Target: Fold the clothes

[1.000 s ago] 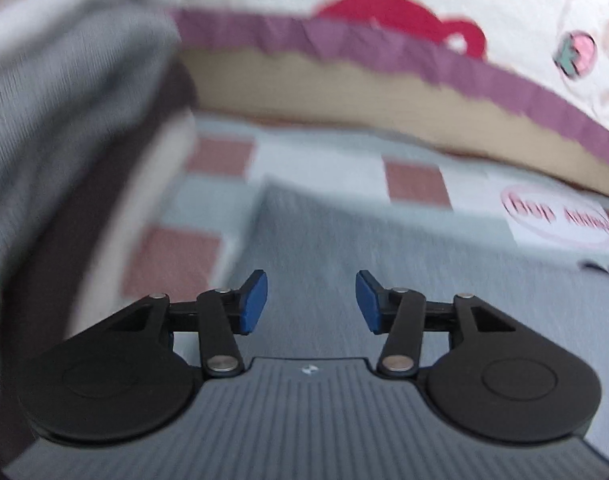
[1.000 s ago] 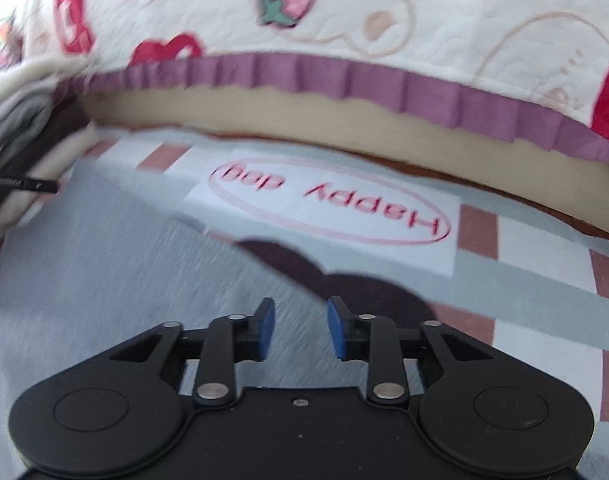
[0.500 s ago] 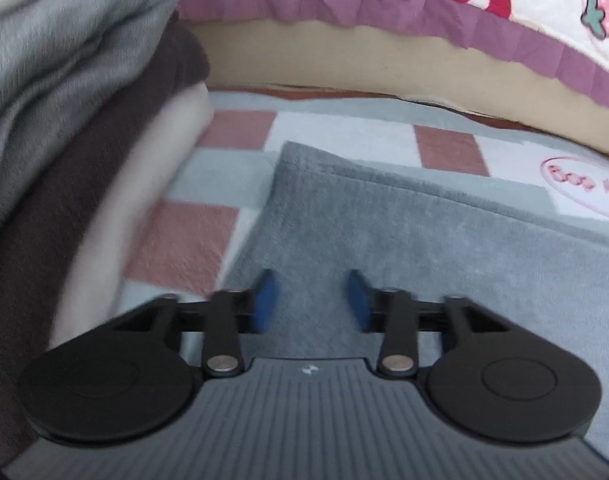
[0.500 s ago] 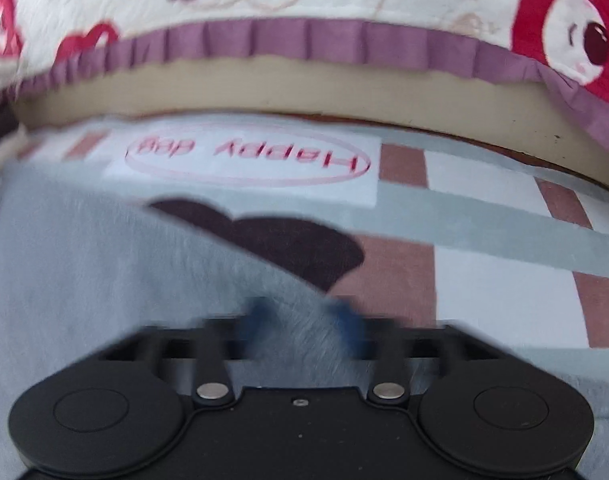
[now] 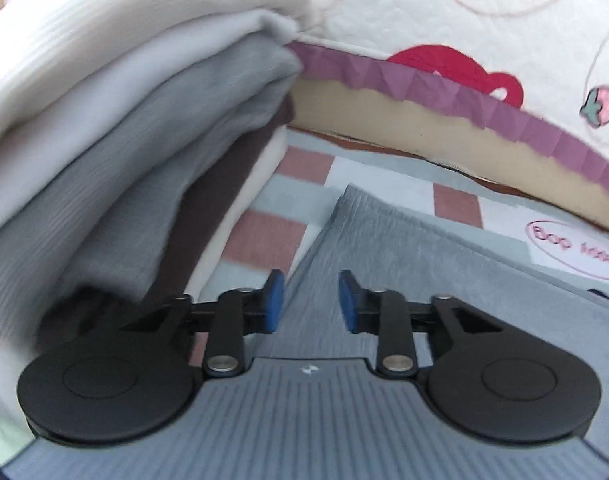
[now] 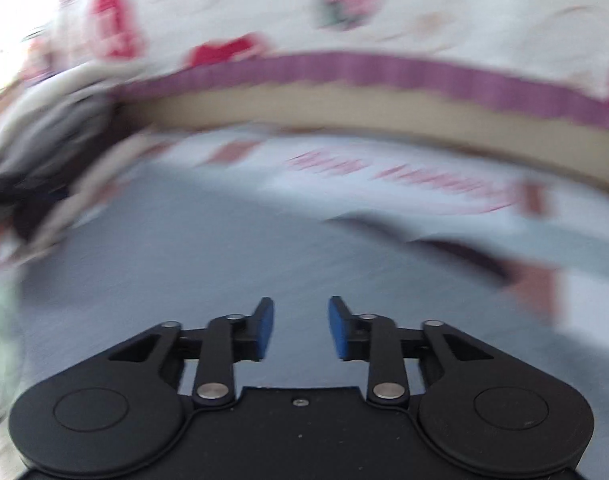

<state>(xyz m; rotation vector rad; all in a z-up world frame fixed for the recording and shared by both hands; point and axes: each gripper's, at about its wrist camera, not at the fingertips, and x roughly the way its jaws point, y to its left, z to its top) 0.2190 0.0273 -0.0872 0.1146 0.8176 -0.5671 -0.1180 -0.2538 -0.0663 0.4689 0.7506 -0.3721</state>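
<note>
A folded grey garment point(image 5: 424, 264) lies flat on the checked bed sheet point(image 5: 264, 240). My left gripper point(image 5: 310, 302) is open and empty, just above the garment's left edge. To its left rises a stack of folded clothes point(image 5: 124, 128) in white, grey and dark brown. In the blurred right wrist view the same grey garment point(image 6: 208, 256) fills the foreground. My right gripper point(image 6: 298, 326) is open and empty above it. The stack point(image 6: 44, 148) shows at the far left there.
A cream quilt with red and strawberry prints and a purple frill point(image 5: 444, 92) runs along the back, also in the right wrist view point(image 6: 384, 72). A "Happy dog" print point(image 5: 572, 252) marks the sheet at right. A dark heart patch point(image 6: 456, 248) lies beside the garment.
Both grippers have opened wider than half a second ago. The left view has tilted up and left toward the stack. The right gripper is moving fast and its view is blurred.
</note>
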